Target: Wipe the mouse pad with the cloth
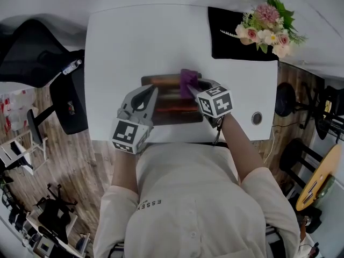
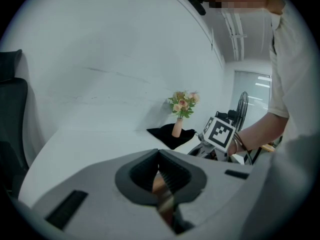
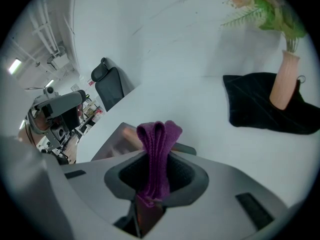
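A dark brown mouse pad (image 1: 174, 110) lies flat on the white table (image 1: 123, 42) just in front of me. My right gripper (image 1: 193, 88) is shut on a folded purple cloth (image 1: 187, 79) at the pad's far edge. In the right gripper view the cloth (image 3: 158, 136) stands up out of the jaws, with the pad (image 3: 112, 145) beneath. My left gripper (image 1: 152, 94) lies low over the pad's left part, hiding that edge. In the left gripper view its jaws (image 2: 159, 156) meet at the tips, and a thin brown strip shows in the slit behind them.
A black cloth (image 1: 228, 34) with a vase of pink flowers (image 1: 267, 27) sits at the table's far right corner. A round cable hole (image 1: 257, 117) is near the right edge. Black office chairs (image 1: 40, 55) stand to the left of the table.
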`<action>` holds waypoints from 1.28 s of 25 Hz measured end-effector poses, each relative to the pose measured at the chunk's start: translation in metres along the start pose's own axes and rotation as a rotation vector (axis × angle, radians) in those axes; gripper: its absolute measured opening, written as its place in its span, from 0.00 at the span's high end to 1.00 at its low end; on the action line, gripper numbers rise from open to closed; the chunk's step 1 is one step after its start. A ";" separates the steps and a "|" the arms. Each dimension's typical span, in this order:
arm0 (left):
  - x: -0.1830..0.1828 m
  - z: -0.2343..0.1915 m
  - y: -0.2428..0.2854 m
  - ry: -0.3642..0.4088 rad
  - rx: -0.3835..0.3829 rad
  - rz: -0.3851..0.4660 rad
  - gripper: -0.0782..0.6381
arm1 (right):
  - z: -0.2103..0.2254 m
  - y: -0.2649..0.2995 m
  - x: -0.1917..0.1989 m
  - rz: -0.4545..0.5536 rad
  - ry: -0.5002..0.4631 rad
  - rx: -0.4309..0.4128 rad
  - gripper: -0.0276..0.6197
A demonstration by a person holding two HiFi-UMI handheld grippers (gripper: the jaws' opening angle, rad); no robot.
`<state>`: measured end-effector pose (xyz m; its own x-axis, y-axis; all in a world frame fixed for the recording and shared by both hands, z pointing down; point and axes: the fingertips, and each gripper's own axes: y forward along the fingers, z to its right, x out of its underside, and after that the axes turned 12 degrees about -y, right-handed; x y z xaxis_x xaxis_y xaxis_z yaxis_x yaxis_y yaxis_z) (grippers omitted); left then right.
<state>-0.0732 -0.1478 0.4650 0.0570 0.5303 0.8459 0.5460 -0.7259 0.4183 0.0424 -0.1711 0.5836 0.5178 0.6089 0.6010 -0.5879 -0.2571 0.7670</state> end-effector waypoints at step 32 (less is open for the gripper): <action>0.005 -0.012 -0.069 0.045 -0.046 0.031 0.89 | -0.087 -0.010 -0.022 0.056 -0.049 -0.015 0.82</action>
<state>-0.1204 -0.1005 0.4447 0.0347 0.4878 0.8723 0.5052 -0.7616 0.4059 -0.0171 -0.1169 0.5432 0.5131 0.5564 0.6536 -0.6260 -0.2784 0.7284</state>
